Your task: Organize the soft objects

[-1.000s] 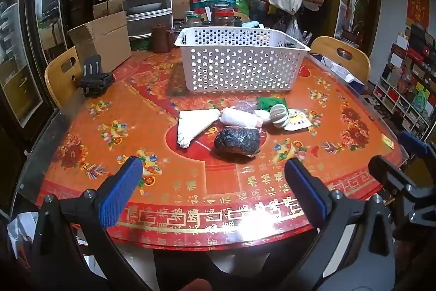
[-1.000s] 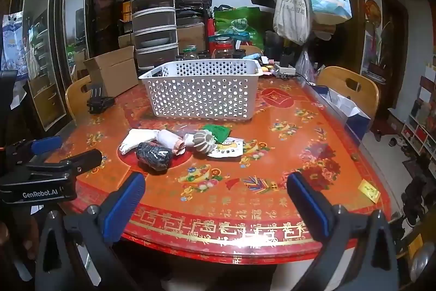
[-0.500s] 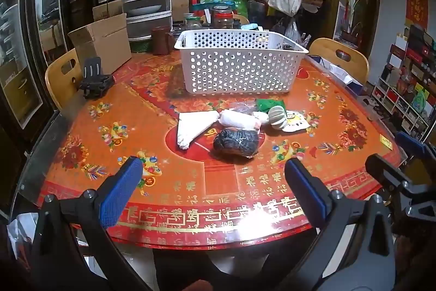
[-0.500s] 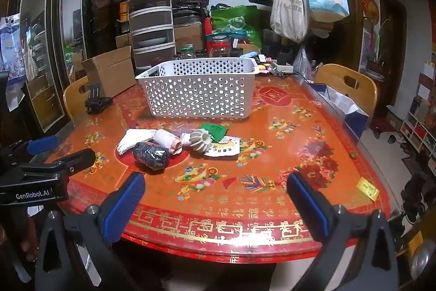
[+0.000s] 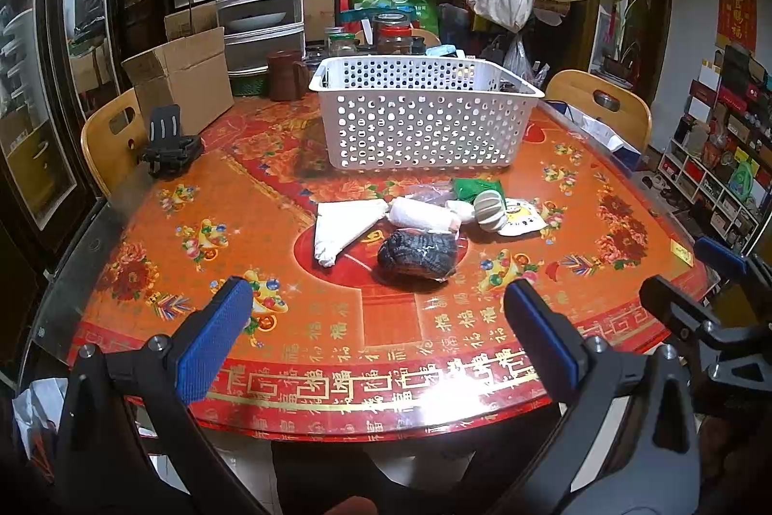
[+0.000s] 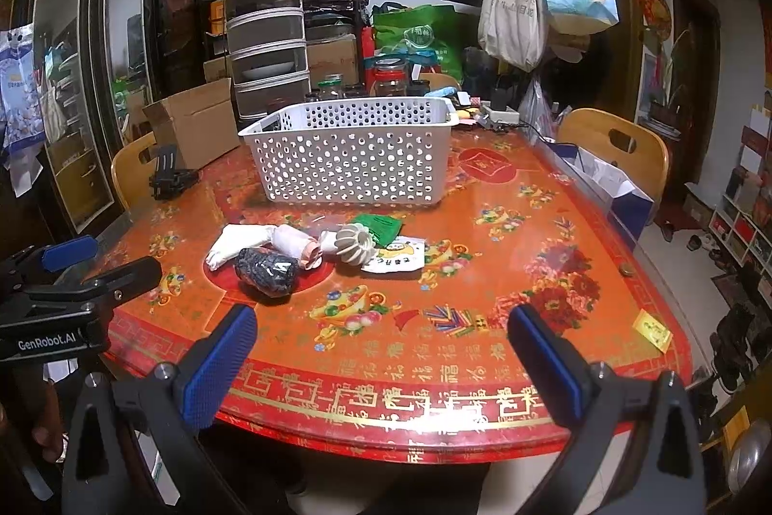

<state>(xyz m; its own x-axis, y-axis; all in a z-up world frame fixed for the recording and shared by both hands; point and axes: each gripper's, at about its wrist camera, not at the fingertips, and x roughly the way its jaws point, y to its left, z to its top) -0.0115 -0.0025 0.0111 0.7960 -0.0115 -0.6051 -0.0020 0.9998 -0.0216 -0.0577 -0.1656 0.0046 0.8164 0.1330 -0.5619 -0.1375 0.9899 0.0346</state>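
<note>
Approach step, judged: nothing grasped yet, soft items all loose on the surface (image 5: 202,273), white basket (image 5: 424,114) looks empty as far as its perforated walls show. Left gripper (image 5: 376,317) hovers at the near rim, fingers spread wide, nothing between them; right gripper (image 6: 381,341) likewise spread and empty, off the near edge further right. Cluster sits mid-surface, just in front of the basket: dark bundle (image 5: 417,253) nearest the grippers, white folded cloth (image 5: 342,225) to its left, white roll (image 5: 424,215) just behind it, ribbed round piece (image 5: 489,212) touching a printed packet (image 5: 521,221), green pouch (image 5: 475,187) behind those, closest to the basket. Next move likely: left gripper goes forward and down onto the dark bundle, fingers straddling it, then closes and lifts over the basket's near wall. Bundle looks wrapped in shiny film, so it may slip or squash; a centred grip is needed. Open room: bare surface between the near rim and the cluster, clear approach lane. Tight spots: white roll almost touching the bundle behind, basket wall tall enough to need a clear lift. Black stand (image 5: 169,148) and cardboard box (image 5: 181,80) sit far left, well apart from the path. Grippers are side by side, so some risk of bumping if both reach inward together.
</note>
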